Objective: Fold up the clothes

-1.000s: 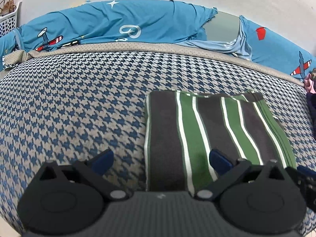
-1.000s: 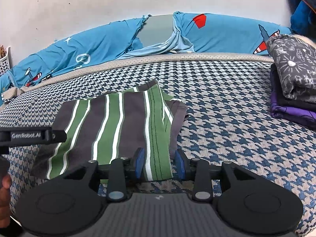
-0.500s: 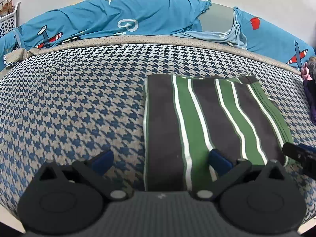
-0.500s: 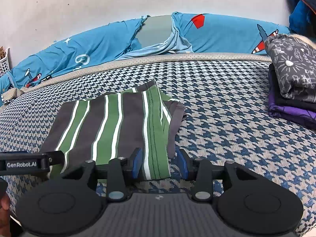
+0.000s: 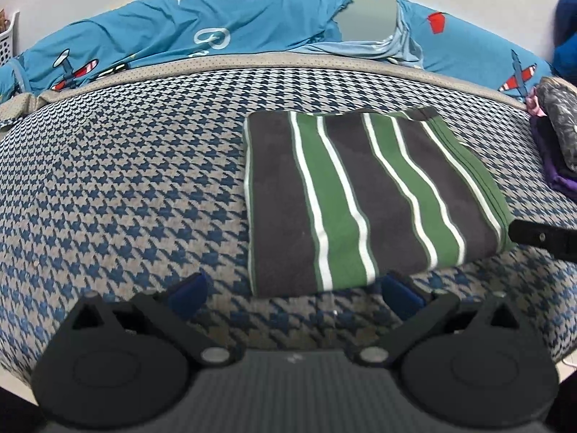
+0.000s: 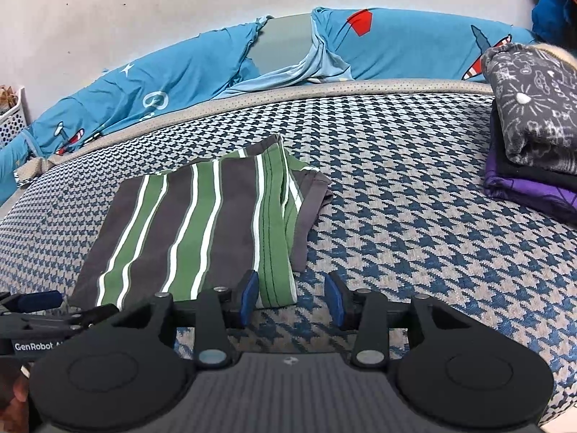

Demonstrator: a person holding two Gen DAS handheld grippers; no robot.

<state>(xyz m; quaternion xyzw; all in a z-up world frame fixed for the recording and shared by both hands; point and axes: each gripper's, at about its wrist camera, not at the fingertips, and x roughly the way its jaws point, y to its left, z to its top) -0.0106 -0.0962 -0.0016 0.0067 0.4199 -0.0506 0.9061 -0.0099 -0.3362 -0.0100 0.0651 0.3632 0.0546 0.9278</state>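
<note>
- The bed (image 5: 108, 180), in blue houndstooth, fills both views; a blue cover (image 5: 234, 25) runs along its far edge at the top of each frame.
- The shirt (image 5: 360, 198), striped green and grey, lies folded into a flat rectangle at centre right of the left wrist view and centre left of the right wrist view. A grey flap still pokes out of its far right edge.
- A stack (image 6: 533, 137) of folded clothes sits at the right edge of the right wrist view, well apart from the shirt.
- The fold looks finished, so the step in hand is letting go. The next move probably calls for tucking the flap or carrying the shirt to the stack.
- The left gripper (image 5: 294, 288) is spread wide and empty, just short of the shirt's near edge.
- The right gripper (image 6: 292, 297) is released: its left pad touches the shirt's near right corner, its right pad stands clear.
- A second ago the right jaws were closer about that corner, and the left gripper reached over the shirt; it is now back off it.
</note>
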